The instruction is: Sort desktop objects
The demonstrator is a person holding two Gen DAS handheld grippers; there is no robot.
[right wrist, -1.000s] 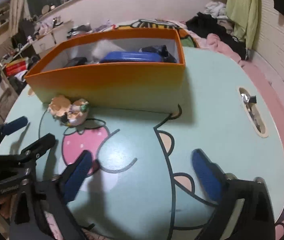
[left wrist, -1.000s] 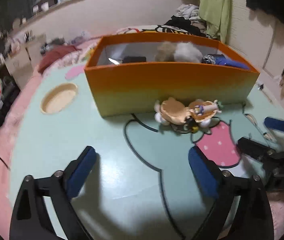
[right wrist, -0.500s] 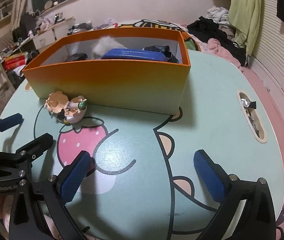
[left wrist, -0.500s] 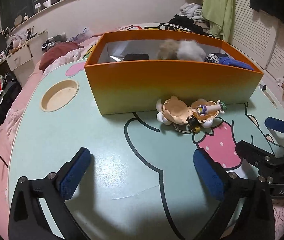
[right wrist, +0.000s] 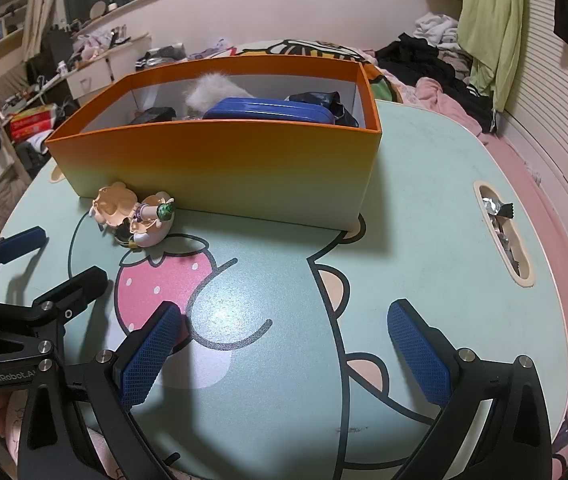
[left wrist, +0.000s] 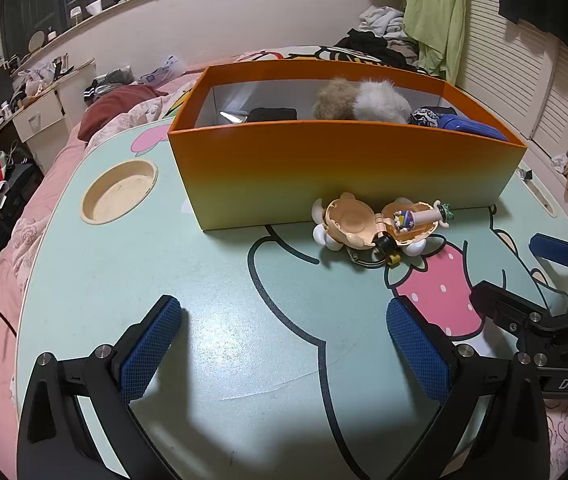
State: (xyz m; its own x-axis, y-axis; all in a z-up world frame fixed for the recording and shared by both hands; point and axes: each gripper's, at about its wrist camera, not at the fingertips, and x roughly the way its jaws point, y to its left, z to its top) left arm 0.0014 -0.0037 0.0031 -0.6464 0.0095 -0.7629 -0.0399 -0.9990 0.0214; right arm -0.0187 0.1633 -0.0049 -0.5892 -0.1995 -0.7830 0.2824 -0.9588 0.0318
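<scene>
Over the last second our view from both wrists has drawn back and steadied; the orange box (left wrist: 340,168) and the table (left wrist: 163,272) now sit a little further off than before, while nothing on the table has moved; we read this as a pause between picks, with one item left to sort.

That item is the peach clamshell toy (left wrist: 380,226), lying open on the table just in front of the box's near wall, apparently touching it, with a small figure in its right half; it lies nearer our left gripper (left wrist: 284,344) than our right gripper (right wrist: 284,344).

Both tools stand with jaws spread wide and hold nothing; each hovers above the table.

Counting: one box; one toy outside it; inside we make out two fur pompoms (left wrist: 360,100), one tan and one grey; one blue case (right wrist: 267,110); two dark items we cannot identify; one round recess (left wrist: 117,192) in the table; one slot (right wrist: 504,236) holding foil scraps.
</scene>
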